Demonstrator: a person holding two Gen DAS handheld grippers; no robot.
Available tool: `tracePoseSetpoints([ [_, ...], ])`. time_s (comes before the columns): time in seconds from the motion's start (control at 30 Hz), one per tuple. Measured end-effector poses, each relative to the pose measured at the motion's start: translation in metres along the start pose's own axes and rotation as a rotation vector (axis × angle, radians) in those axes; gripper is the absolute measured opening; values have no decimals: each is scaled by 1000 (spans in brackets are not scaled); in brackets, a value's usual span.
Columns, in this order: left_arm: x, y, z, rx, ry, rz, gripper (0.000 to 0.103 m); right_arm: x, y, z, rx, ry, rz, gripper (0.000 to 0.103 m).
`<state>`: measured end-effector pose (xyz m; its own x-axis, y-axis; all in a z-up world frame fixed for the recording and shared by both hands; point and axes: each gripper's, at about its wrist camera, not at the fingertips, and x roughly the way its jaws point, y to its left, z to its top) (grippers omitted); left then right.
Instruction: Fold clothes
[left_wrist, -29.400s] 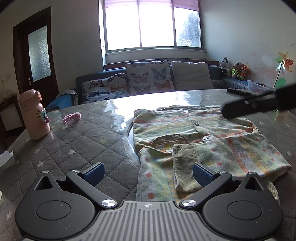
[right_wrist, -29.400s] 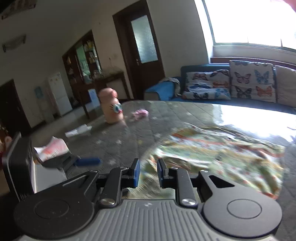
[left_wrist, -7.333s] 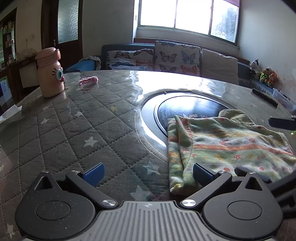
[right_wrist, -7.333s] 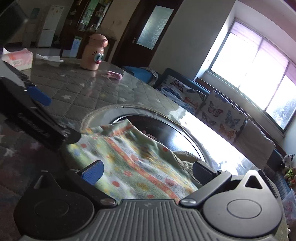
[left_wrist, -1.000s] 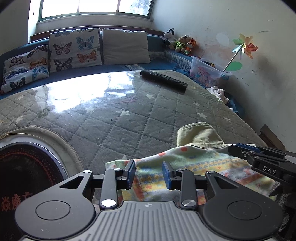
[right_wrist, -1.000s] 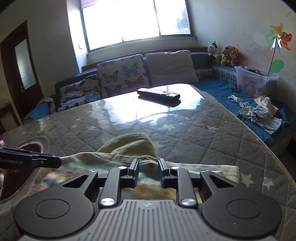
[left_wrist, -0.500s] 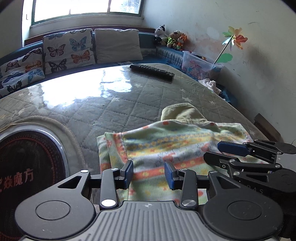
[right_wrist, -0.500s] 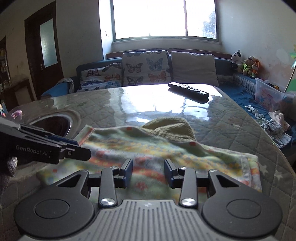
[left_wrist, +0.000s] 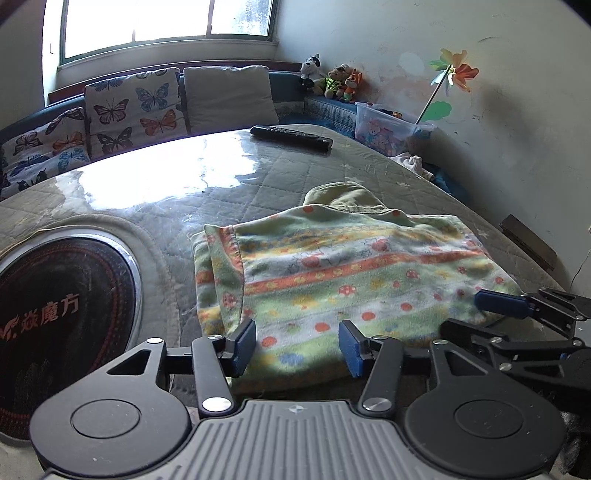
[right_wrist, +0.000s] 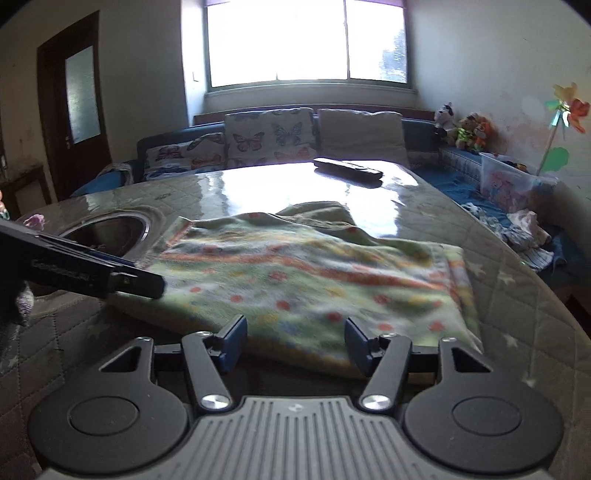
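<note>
The big quilted tabletop (left_wrist: 155, 206) holds the folded green shirt (left_wrist: 351, 273), lying flat near its front edge. A black remote (left_wrist: 291, 137) sits far behind. The left claw (left_wrist: 297, 347) and right claw (right_wrist: 293, 345) have just been opening and hold nothing.

Folded garment (left_wrist: 354, 273) lay flat on the quilted table (left_wrist: 207, 192) ahead of my tongs: fleecy green cloth, orange stripes, mushroom and dot print. Olive collar part (left_wrist: 343, 197) stuck out at far edge. Left edge doubled over.
</note>
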<state>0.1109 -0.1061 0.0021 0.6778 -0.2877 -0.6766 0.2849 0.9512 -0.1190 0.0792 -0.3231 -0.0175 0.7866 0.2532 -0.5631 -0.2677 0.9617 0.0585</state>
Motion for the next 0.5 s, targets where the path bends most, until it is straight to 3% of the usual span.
tracePoseSetpoints([
  [0.37,-7,5,-7,-36,-5,6,55,1,-39,-1,138,-14,-90,68],
  [0.5,-10,6,-8,-43,-6,4,59,-6,-44,-2,177,-30,-81,69],
])
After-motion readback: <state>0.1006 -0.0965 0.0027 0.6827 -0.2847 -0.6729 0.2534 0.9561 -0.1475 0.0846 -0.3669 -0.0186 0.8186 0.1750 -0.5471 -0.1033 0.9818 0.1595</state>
